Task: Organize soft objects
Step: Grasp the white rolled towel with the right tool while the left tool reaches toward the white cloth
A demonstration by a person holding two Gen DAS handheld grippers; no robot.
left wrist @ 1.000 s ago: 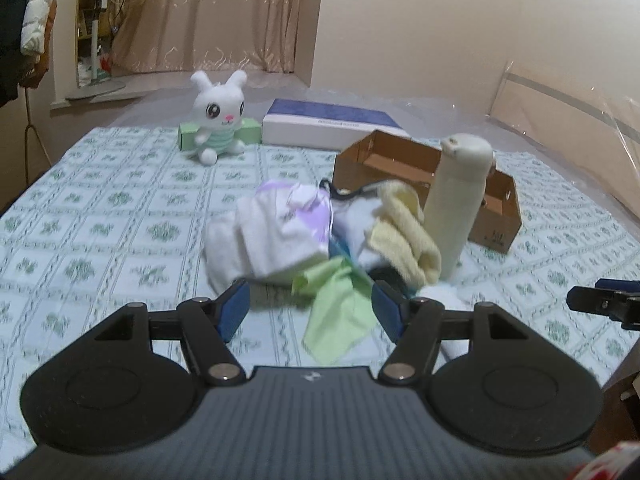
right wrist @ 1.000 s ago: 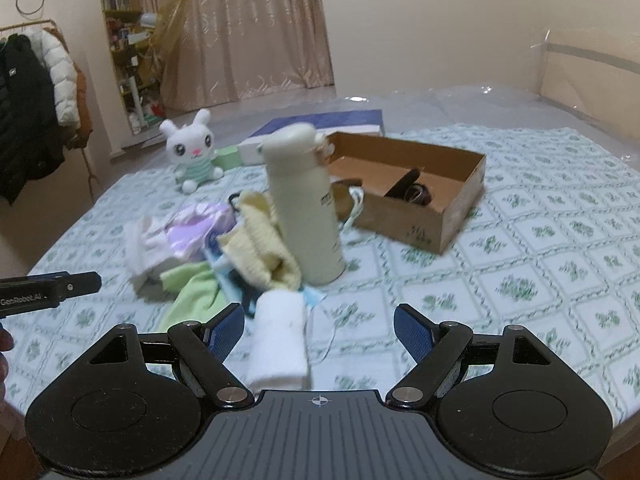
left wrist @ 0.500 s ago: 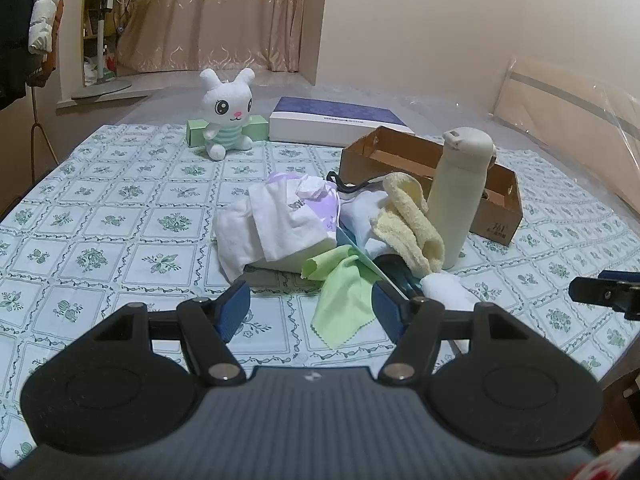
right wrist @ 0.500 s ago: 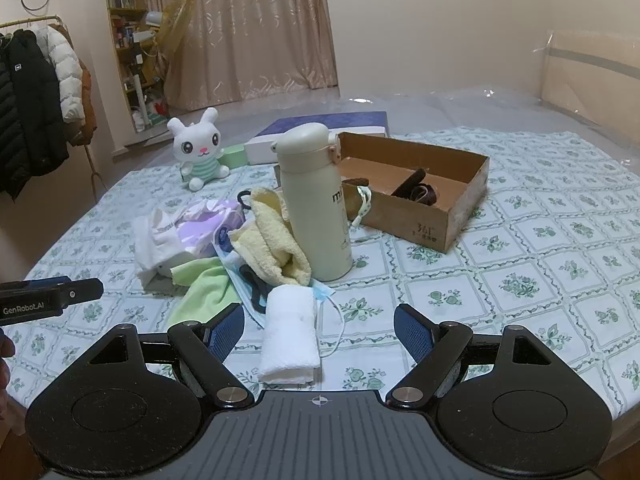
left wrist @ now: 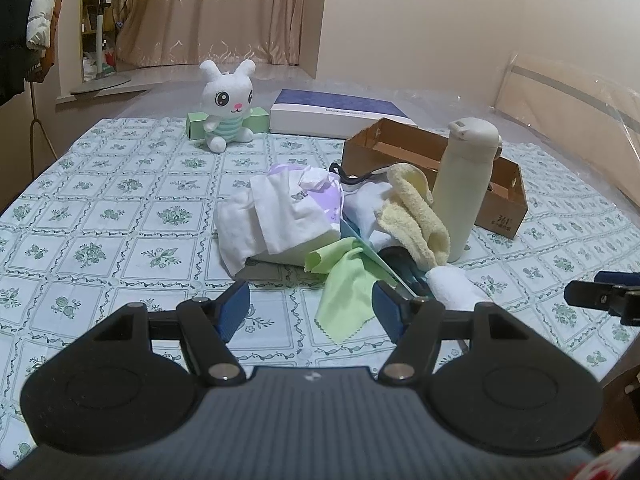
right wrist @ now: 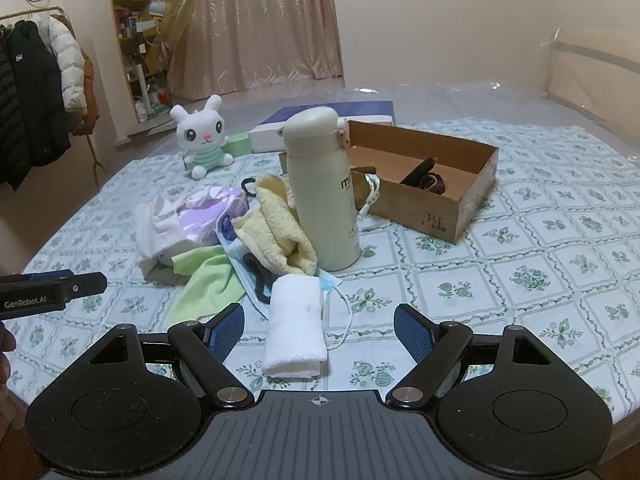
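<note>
A heap of soft things lies mid-table: a white and lilac cloth [left wrist: 288, 216], a green cloth [left wrist: 346, 292], a yellow towel [right wrist: 280, 228], a blue face mask [right wrist: 248, 276] and a folded white towel [right wrist: 296, 328]. A white plush rabbit [left wrist: 226, 104] sits at the back. My left gripper [left wrist: 310, 310] hovers open in front of the green cloth with nothing between its fingers. My right gripper [right wrist: 318, 330] is open just short of the folded white towel, holding nothing. In the left wrist view the right gripper's tip [left wrist: 604, 294] shows at the right edge.
A cream bottle [right wrist: 322, 188] stands upright against the heap. Behind it is an open cardboard box [right wrist: 472, 208] with dark items inside. A blue and white flat box [left wrist: 336, 114] and a green box [left wrist: 256, 118] lie at the back. The table's near edge lies just under both grippers.
Both views have drawn back a little from the heap, so it looks smaller and farther than a second ago. Both grippers stay open and empty, and nothing on the table has shifted.
</note>
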